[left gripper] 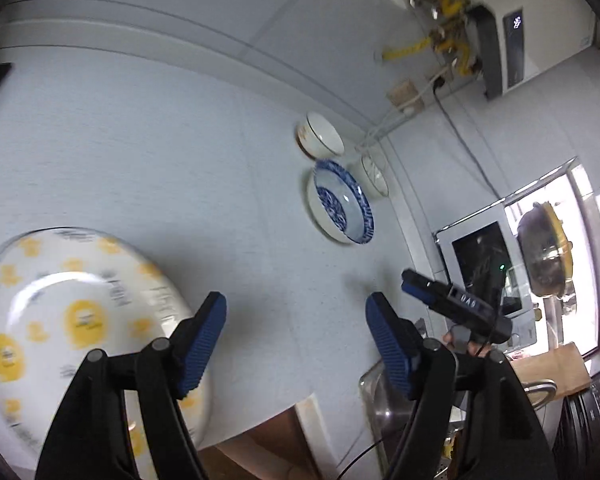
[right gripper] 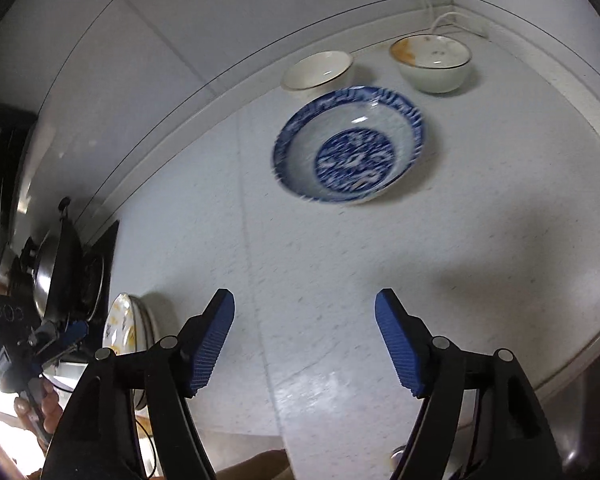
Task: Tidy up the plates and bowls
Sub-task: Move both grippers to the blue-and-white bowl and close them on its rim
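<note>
1. Left gripper [left gripper: 296, 344]: jaws wide, empty, beside yellow-patterned white plate [left gripper: 60, 312] on pale speckled counter [left gripper: 140, 160].
2. Right gripper [right gripper: 305, 342]: jaws wide, empty.
3. Blue-and-white porcelain bowl [right gripper: 350, 146] rests near two white bowls [right gripper: 318, 70].

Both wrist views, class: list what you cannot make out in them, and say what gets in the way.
- Yellow plate, left view: lower part behind the left gripper; print blurred.
- Plates beneath it, right view: count unclear, only edges show.
- Blue bowl, right view: pattern smeared by blur.
- Right gripper, left view: only one finger shows.
</note>
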Motion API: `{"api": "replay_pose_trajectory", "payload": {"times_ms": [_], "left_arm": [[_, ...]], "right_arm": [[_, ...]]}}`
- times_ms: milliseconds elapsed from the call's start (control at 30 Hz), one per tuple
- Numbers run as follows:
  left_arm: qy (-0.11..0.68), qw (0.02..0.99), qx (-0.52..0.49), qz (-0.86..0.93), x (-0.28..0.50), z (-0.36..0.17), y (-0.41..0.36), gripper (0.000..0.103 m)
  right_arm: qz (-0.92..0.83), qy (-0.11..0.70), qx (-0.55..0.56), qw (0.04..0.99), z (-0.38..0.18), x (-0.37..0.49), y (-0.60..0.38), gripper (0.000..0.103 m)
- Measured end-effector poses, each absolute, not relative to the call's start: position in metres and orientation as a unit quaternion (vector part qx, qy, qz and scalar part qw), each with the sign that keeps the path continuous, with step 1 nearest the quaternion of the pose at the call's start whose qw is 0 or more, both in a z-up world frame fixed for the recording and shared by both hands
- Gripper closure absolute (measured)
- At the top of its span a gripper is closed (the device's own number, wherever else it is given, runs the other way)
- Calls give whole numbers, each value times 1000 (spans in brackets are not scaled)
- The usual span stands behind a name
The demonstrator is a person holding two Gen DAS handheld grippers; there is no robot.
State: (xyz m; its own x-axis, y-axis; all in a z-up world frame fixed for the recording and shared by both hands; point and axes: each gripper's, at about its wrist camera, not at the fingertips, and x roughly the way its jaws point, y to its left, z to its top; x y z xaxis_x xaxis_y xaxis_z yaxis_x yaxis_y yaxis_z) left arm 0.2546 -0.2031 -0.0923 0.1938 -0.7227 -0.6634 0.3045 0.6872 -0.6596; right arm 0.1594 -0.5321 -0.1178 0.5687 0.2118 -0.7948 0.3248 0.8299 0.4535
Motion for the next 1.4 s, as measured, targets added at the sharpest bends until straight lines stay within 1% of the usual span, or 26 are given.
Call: {"api": "replay_pose_trajectory", "payload": {"times_ms": [167,333,500,533,567,600,633,667,700,733,767,800,833,867,933,1100,1300,1400], "left_arm": [[570,737,-194,-306,296,-129,-305,32],[598,734,-193,-258,347,-170,-370,32],[603,741,-185,-233,391,-196,-418,33],[606,740,-178,-231,398,-199,-426,35],[608,739,-174,-233,405,-203,-434,42],[611,736,-169,-238,410,-206,-441,45],[616,730,-163,-245,415,-209,-447,53],[621,726,-160,-249,419,-212,-452,62],[627,721,-154,-253,421,-215,-457,67],[633,716,-148,-255,422,-218,-460,75],[637,712,-143,-258,422,-220,-463,79],[640,712,-134,-258,421,-222,-465,81],[640,713,-127,-256,421,-223,-467,87],[640,715,-123,-255,421,-224,-467,91],[642,710,-132,-258,422,-227,-465,95],[630,718,-126,-266,408,-211,-458,95],[619,718,-144,-285,368,-176,-419,95],[620,715,-141,-290,342,-168,-398,95]], "right_arm": [[-47,446,321,834,-130,194,-606,34],[-23,472,323,820,-156,250,-649,34],[5,495,324,806,-184,290,-667,35],[13,497,325,804,-188,296,-667,39],[21,501,325,802,-193,301,-667,44],[26,505,324,800,-198,305,-668,54],[28,512,321,797,-203,310,-667,62],[30,517,319,794,-208,313,-665,67],[33,521,316,792,-212,316,-664,76],[35,523,317,791,-215,317,-663,84],[38,521,320,790,-217,318,-663,87],[40,521,322,789,-218,319,-661,90],[41,521,321,790,-218,319,-660,92],[42,520,318,791,-218,319,-658,93],[32,521,308,795,-216,317,-654,93],[24,515,311,798,-209,309,-641,93],[24,494,299,816,-170,265,-605,93],[25,495,293,818,-157,237,-581,93]]}}
